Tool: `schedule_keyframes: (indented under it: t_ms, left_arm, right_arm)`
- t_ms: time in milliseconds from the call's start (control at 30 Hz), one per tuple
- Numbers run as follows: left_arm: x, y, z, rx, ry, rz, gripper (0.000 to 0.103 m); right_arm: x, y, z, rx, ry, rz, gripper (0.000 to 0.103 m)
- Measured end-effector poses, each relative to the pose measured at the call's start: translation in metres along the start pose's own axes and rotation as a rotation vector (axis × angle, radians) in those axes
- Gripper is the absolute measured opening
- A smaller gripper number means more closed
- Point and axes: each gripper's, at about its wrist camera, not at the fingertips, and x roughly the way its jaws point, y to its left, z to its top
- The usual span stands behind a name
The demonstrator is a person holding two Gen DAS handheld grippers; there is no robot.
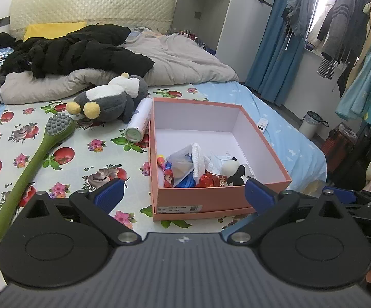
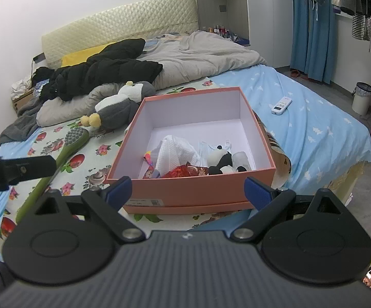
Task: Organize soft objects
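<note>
Where floral sheet (image 1: 57,138) covers bed, pink box (image 1: 206,197) sits; curtains (image 1: 270,51) beyond.

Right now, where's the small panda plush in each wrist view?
Left wrist: panda plush sits low, right of centre, in the near right corner of the pink box, just above the right blue finger of the open left claw.
Right wrist: panda plush sits centre, slightly right, same near right corner.
Shared landmark: the barcode label on the box's near wall.
</note>
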Motion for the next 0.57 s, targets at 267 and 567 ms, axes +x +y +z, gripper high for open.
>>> schedule_keyframes:
  t_ms: [267, 567]
  left_arm:
    - [0.0, -0.0006, 0.0004, 0.002, -0.004, 0.004, 0.102]
    - [0.001, -0.0006, 0.0006, 0.0, -0.003, 0.008, 0.102]
  right_arm:
    - [0.0002, -0.0003, -0.0004, 0.002, -0.003, -0.001, 0.096]
    - [0.0003, -0.0001, -0.0008, -0.001, -0.006, 0.001, 0.096]
